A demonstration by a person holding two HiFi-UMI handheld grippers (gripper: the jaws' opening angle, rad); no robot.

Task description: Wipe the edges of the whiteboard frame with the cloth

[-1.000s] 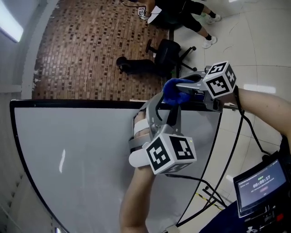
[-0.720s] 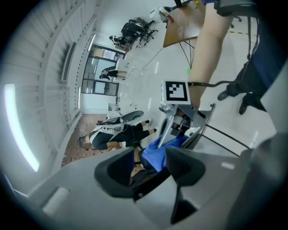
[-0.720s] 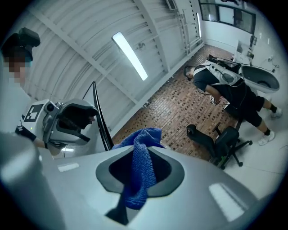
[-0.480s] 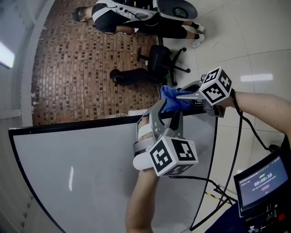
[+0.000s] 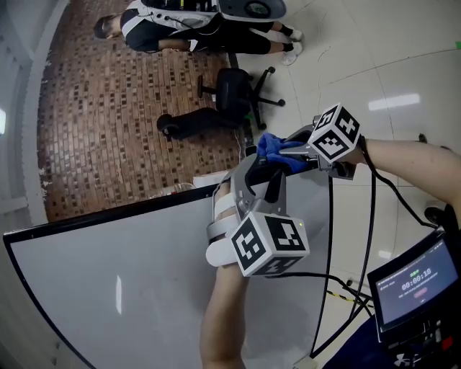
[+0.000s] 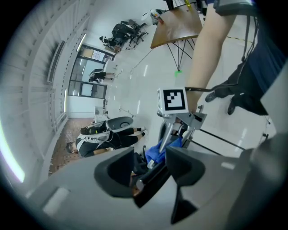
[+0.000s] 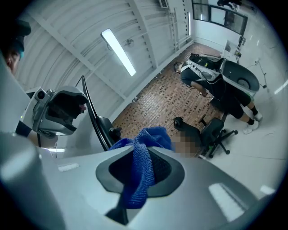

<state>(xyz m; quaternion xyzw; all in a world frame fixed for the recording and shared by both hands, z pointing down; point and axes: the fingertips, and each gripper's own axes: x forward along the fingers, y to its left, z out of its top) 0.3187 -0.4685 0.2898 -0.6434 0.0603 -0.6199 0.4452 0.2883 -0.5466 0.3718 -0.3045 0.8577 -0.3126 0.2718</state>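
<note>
Nearest, on the viewer's side of the whiteboard frame point(image 5: 108, 211), a small display unit point(image 5: 412, 288) sits low at the right. Cables run from it up past the frame's right-hand edge.

The left gripper point(image 5: 261, 171) reaches over the white writing surface point(image 5: 130, 288) to the frame's top corner. In the left gripper view its jaws stand partly apart with the black frame bar point(image 6: 150, 179) between them, and both pads appear to bear on the bar. Judged purpose: this grip steadies the board so that wiping pressure does not push it away.

Just beyond the same corner, the right gripper point(image 5: 292, 148) comes in from the right. Its jaws are nearly together and clamped on the blue cloth point(image 5: 272, 150). A fold of the cloth stands out past the jaw tips point(image 7: 144, 152), which leaves soft material, not metal, to meet the frame. The cloth lies at the frame's corner, just beside the left gripper. Actual contact with the bar cannot be confirmed from these views.

Beyond the frame, on the floor, stands a black office chair point(image 5: 234, 94). Farther still, a person point(image 5: 180, 18) is on the floor near it.
</note>
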